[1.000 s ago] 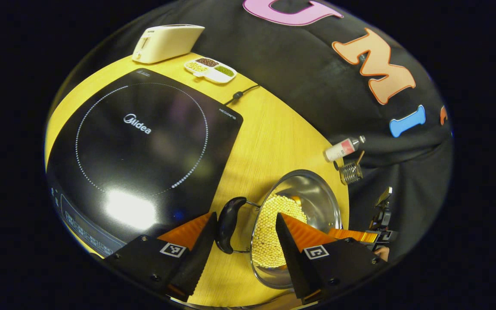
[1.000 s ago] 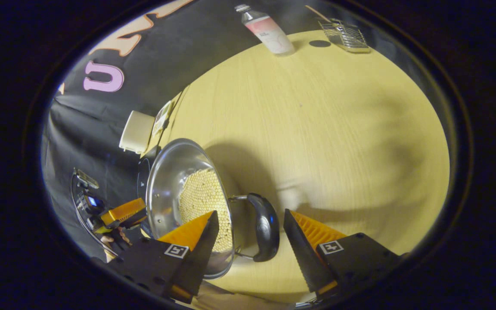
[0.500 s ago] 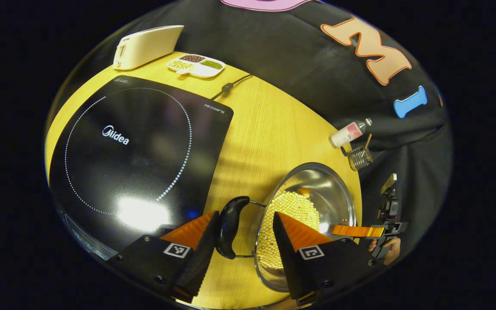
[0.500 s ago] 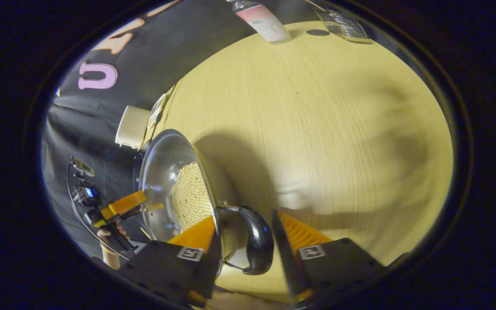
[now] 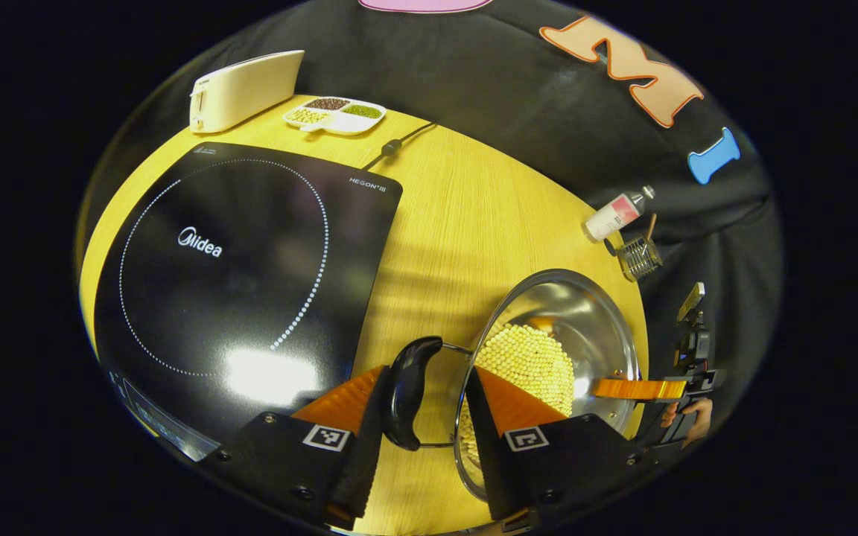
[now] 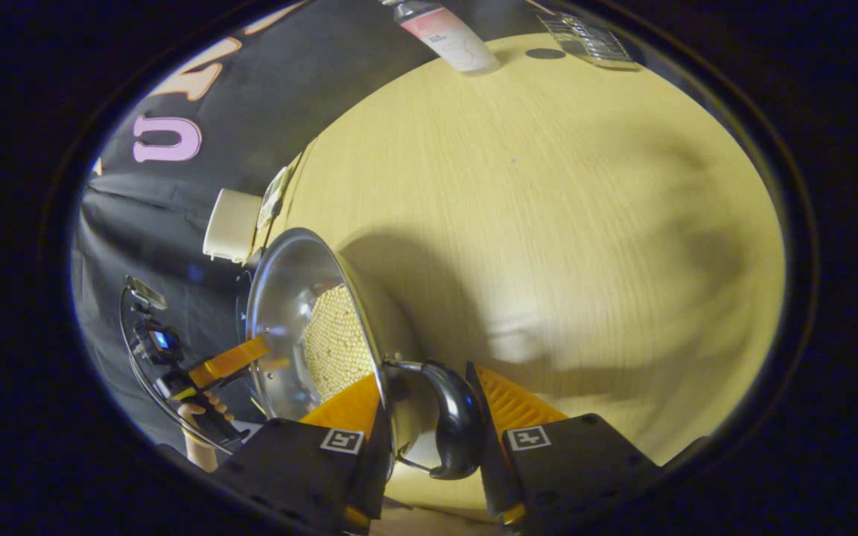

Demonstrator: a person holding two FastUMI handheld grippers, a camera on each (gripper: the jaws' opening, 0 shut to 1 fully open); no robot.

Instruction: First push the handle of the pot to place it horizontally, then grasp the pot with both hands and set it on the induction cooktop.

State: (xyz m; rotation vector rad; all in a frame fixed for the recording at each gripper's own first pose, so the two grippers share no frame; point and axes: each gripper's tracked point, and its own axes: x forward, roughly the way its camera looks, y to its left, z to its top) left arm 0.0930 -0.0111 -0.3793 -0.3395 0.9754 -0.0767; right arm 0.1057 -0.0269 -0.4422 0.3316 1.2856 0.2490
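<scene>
Left gripper view: my left gripper (image 5: 423, 406) sits at bottom centre, fingers narrowed around the glossy black curved handle (image 5: 408, 391) on the near side of the shiny steel pot (image 5: 593, 327). One finger touches the handle's left face; the other lies against the pot's rim side. I cannot tell whether both press on the handle.

The pot stands on the yellow wooden table (image 5: 466, 216), lower right of the frame, just beside the flat black induction cooktop (image 5: 243, 260), which takes up the left half. The pot is partly filled with small pale yellow beads (image 5: 537, 361).

Upper left: a cream toaster (image 5: 243, 89), and next to it a white divided dish of beans (image 5: 336, 115). Right edge: a white bottle with a pink label (image 5: 615, 216) and a small wire basket (image 5: 639, 257).

Right gripper view: my right gripper (image 6: 429, 424) is at bottom centre, fingers narrow, straddling the pot's other black handle (image 6: 455, 420). The right-hand finger lies against the handle; the left-hand one is at the pot wall. Contact on both sides is not clear.

Lower left of this frame, beyond the pot, I see the left gripper with a hand (image 6: 202, 409) holding it.
</scene>
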